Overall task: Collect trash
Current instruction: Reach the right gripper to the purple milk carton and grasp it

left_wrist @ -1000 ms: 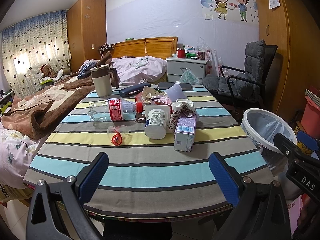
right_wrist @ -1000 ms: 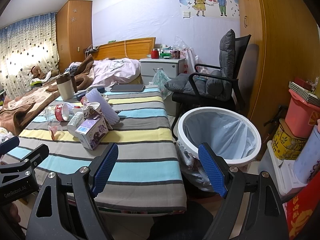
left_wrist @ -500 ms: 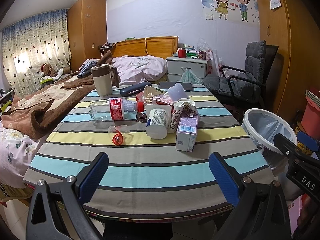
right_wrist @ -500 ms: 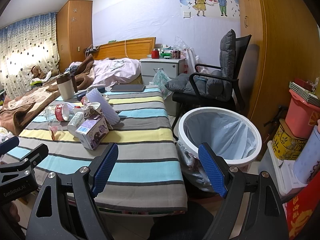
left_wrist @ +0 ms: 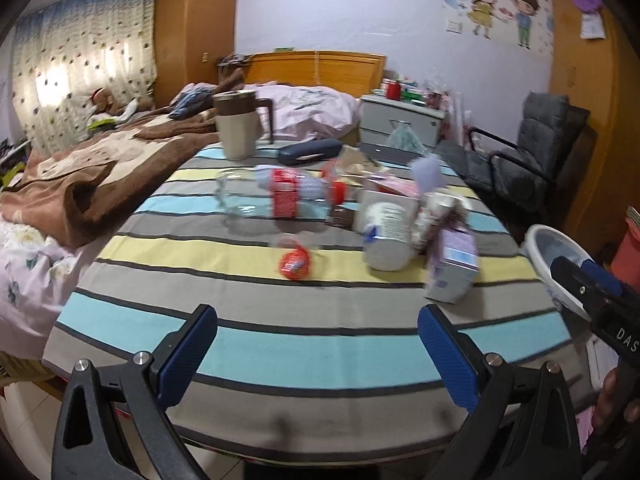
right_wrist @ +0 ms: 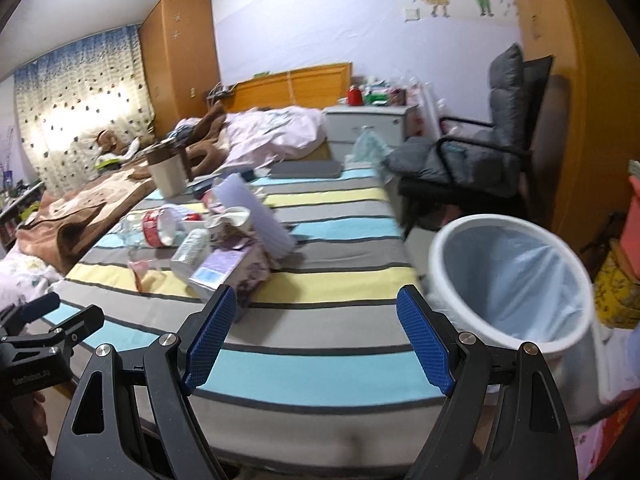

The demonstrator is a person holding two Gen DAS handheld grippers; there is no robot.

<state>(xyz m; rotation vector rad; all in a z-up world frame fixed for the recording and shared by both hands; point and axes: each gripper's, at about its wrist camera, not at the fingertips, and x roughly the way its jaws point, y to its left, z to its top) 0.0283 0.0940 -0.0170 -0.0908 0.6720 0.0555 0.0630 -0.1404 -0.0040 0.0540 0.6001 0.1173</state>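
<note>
Trash lies in a heap on the striped table: a clear plastic bottle with a red label, a red-lidded small cup, a white tub, a purple carton and a crumpled paper cup. My left gripper is open and empty over the table's near edge. My right gripper is open and empty, with the purple carton just ahead of its left finger. A white bin with a liner stands on the floor right of the table.
A beige mug with a brown lid, a dark case and a dark tablet sit at the table's far end. A bed is on the left, a grey armchair beyond the bin, boxes at the far right.
Both grippers have moved forward toward the table and tilted; the trash heap and the bin appear larger and nearer. Both stay open and empty.
</note>
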